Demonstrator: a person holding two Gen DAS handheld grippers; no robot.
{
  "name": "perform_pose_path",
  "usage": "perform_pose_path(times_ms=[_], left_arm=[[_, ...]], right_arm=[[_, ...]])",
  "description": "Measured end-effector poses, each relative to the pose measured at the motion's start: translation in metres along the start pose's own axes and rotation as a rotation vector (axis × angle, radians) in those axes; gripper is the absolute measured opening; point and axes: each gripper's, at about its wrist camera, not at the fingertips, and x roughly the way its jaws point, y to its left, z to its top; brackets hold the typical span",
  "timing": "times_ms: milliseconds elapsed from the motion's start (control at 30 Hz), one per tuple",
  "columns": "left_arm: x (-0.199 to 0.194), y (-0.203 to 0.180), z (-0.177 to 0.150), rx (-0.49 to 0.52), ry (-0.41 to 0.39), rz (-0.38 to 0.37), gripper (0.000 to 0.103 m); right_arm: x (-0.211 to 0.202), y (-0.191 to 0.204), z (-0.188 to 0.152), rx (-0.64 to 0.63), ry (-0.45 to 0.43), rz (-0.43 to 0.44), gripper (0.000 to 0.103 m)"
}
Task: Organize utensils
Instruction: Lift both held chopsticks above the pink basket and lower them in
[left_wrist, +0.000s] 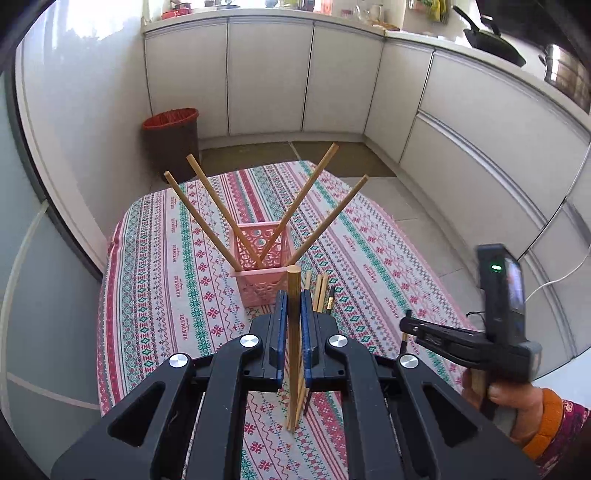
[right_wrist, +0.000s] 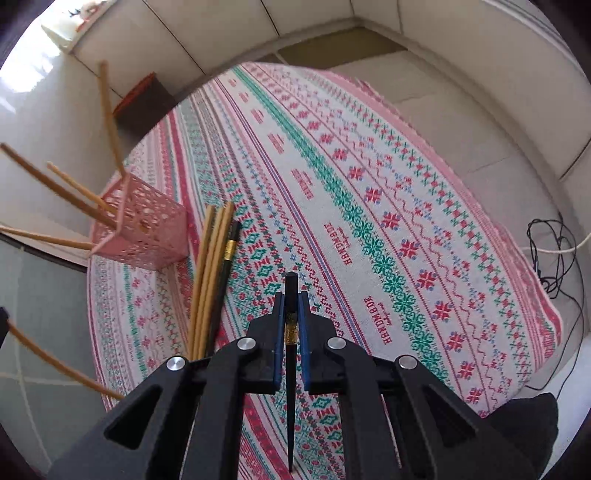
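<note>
A pink perforated holder (left_wrist: 255, 284) stands on the patterned tablecloth (left_wrist: 166, 258), with several wooden chopsticks (left_wrist: 295, 206) leaning out of it. My left gripper (left_wrist: 294, 299) is shut on a wooden chopstick (left_wrist: 294, 354) held upright just in front of the holder. Loose wooden chopsticks (right_wrist: 208, 280) and a black one with a gold band (right_wrist: 228, 258) lie on the cloth beside the holder (right_wrist: 147, 229). My right gripper (right_wrist: 291, 301) is shut on another black chopstick (right_wrist: 291, 387) lifted off the cloth, right of the pile. That gripper (left_wrist: 408, 325) shows at the right of the left wrist view.
A brown waste bin with a red rim (left_wrist: 171, 140) stands on the floor beyond the table's far left corner. White cabinets (left_wrist: 269, 74) line the room. Cables (right_wrist: 550, 254) lie on the floor off the table's right edge. A hand with an orange cuff (left_wrist: 517, 410) holds the right gripper.
</note>
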Motion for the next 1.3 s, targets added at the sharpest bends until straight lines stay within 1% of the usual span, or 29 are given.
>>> perform_pose_path(times_ms=[167, 233, 367, 467, 600, 767, 900, 1000, 1100, 1233, 1267, 1300], left_arm=[[-0.020, 0.007, 0.003, -0.036, -0.044, -0.008, 0.006], [-0.027, 0.010, 0.003, -0.052, -0.056, -0.013, 0.006], [-0.038, 0.013, 0.006, -0.072, -0.083, -0.008, 0.006], [-0.046, 0.014, 0.014, -0.084, -0.104, -0.008, 0.006], [-0.064, 0.011, 0.033, -0.071, -0.157, -0.005, 0.006], [-0.090, 0.012, 0.069, -0.055, -0.240, 0.022, 0.006], [-0.102, 0.015, 0.095, -0.061, -0.306, 0.050, 0.006], [-0.094, 0.020, 0.109, -0.081, -0.335, 0.077, 0.006], [-0.071, 0.022, 0.114, -0.097, -0.326, 0.107, 0.006], [-0.027, 0.034, 0.107, -0.148, -0.258, 0.097, 0.007], [-0.016, 0.037, 0.104, -0.161, -0.236, 0.087, 0.008], [-0.003, 0.040, 0.099, -0.176, -0.199, 0.083, 0.008]], right_arm=[[-0.067, 0.010, -0.005, -0.073, -0.132, 0.053, 0.007], [-0.085, 0.014, -0.006, -0.088, -0.161, 0.065, 0.007], [-0.121, 0.023, 0.004, -0.118, -0.208, 0.087, 0.007], [-0.143, 0.032, 0.012, -0.132, -0.226, 0.114, 0.007], [-0.178, 0.053, 0.026, -0.167, -0.266, 0.161, 0.007], [-0.216, 0.081, 0.040, -0.203, -0.303, 0.246, 0.007], [-0.232, 0.102, 0.049, -0.228, -0.324, 0.305, 0.007], [-0.235, 0.120, 0.054, -0.253, -0.359, 0.309, 0.007], [-0.227, 0.134, 0.060, -0.266, -0.380, 0.303, 0.007], [-0.203, 0.145, 0.069, -0.277, -0.415, 0.259, 0.007], [-0.197, 0.148, 0.072, -0.278, -0.419, 0.247, 0.007], [-0.191, 0.148, 0.074, -0.279, -0.419, 0.236, 0.007]])
